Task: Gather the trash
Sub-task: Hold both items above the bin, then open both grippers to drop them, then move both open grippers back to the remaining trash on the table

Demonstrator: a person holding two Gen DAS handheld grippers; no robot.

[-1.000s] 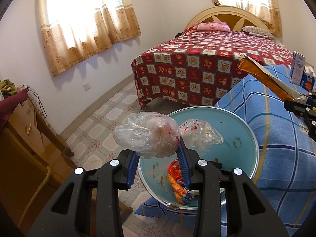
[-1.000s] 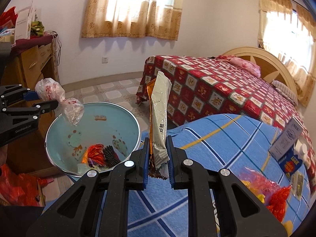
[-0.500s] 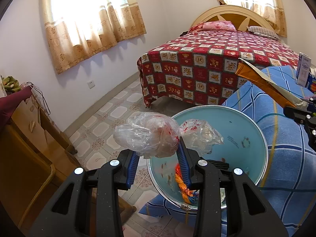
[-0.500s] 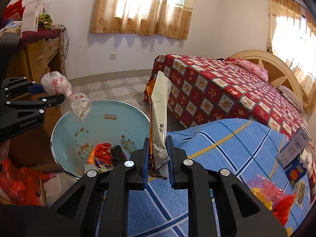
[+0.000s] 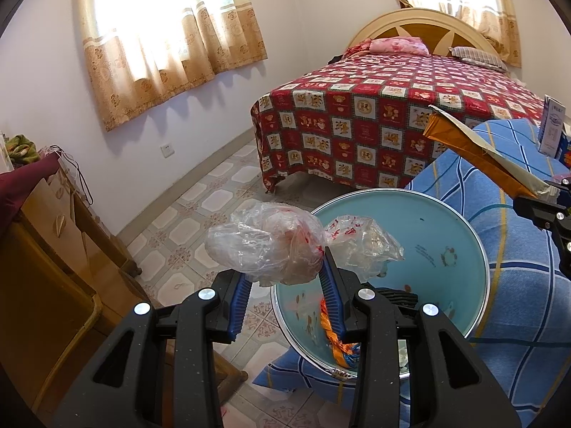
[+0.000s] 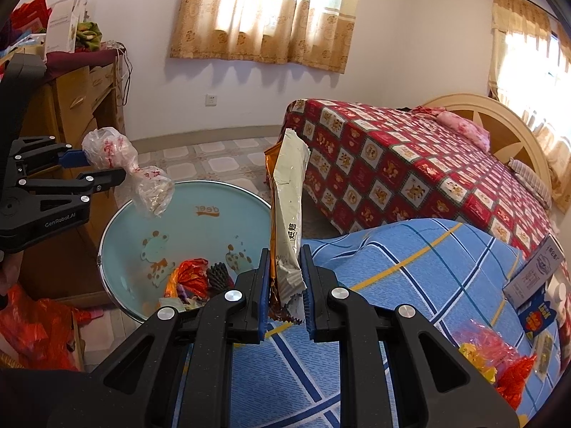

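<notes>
- Holding a plastic bag (image 5: 267, 246), the left gripper (image 5: 285, 285) hangs above the bowl (image 6: 117, 228).
- Right gripper (image 6: 285, 285) squeezes a wrapper (image 6: 287, 214).
- Some trash sits inside; more waits lower right.

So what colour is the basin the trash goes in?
Light blue basin with a metal rim and small cartoon prints inside; the right wrist view shows it best.
</notes>
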